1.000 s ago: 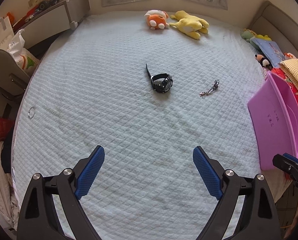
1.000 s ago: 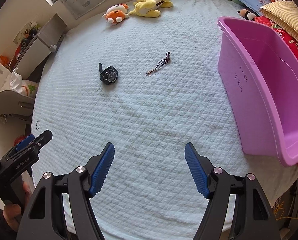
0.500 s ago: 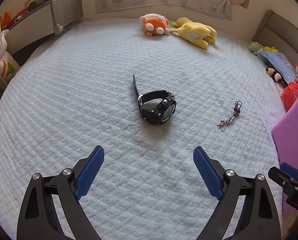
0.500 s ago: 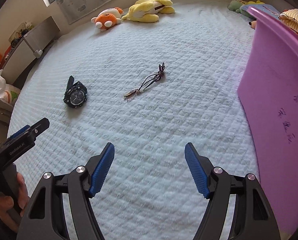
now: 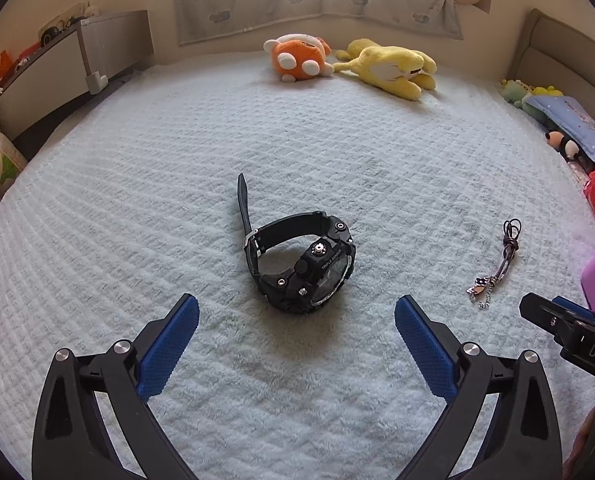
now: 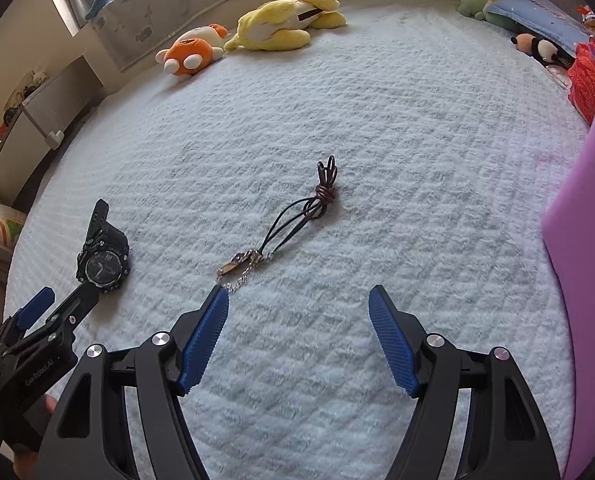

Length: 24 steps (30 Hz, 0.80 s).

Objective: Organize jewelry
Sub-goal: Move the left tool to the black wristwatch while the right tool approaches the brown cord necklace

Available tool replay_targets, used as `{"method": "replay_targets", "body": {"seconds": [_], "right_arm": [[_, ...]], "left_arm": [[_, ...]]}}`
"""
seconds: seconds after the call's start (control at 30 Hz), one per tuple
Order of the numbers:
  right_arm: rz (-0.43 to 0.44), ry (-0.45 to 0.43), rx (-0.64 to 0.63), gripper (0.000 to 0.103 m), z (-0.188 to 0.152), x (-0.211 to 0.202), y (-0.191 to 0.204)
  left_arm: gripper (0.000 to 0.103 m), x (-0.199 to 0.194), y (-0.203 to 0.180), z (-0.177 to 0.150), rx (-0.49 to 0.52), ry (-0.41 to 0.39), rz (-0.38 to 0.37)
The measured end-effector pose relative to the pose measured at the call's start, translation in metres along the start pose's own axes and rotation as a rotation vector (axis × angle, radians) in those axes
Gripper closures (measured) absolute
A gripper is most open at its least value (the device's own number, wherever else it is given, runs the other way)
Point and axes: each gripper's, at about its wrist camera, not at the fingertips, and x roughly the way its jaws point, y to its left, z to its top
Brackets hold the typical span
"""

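Observation:
A black wristwatch [image 5: 303, 262] lies on the pale blue bedspread [image 5: 137, 208], just ahead of my left gripper [image 5: 296, 308], whose jaws are opening wide with nothing between them. A dark cord necklace with a metal chain and pendant [image 6: 285, 224] lies just beyond my right gripper [image 6: 298, 297], which is open and empty; its left fingertip [image 6: 217, 300] sits next to the chain's end. The watch [image 6: 103, 258] also shows at the left of the right wrist view, and the necklace [image 5: 497, 264] at the right of the left wrist view.
A purple plastic bin [image 6: 581, 240] stands at the right. An orange plush [image 5: 297, 56] and a yellow plush [image 5: 389, 66] lie at the far edge of the bed. More toys and fabrics [image 5: 557, 120] are piled at the far right. A grey cabinet [image 5: 57, 68] stands at left.
Both grippers have come down and forward over the bed: the watch now looms close before the left one, the necklace close before the right. The left jaws stand slightly wider.

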Motion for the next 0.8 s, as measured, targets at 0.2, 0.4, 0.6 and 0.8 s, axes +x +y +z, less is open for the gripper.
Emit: {"method": "replay_targets", "body": {"seconds": [0.2, 0.4, 0.6, 0.8], "right_arm": [[-0.011, -0.013, 0.017, 0.034, 0.014, 0.02, -0.003], [-0.032, -0.02, -0.003, 0.034, 0.023, 0.036, -0.001], [-0.057, -0.034, -0.043, 0.034, 0.028, 0.046, 0.004], [-0.086, -0.054, -0.071, 0.033, 0.032, 0.055, 0.01]], "left_arm": [[0.006, 0.015, -0.007, 0.005, 0.012, -0.011, 0.016], [0.007, 0.029, -0.01, 0.009, 0.006, -0.009, 0.019], [0.006, 0.041, -0.01, 0.012, 0.003, -0.006, 0.027], [0.006, 0.051, -0.011, 0.016, 0.005, -0.008, 0.024]]}}
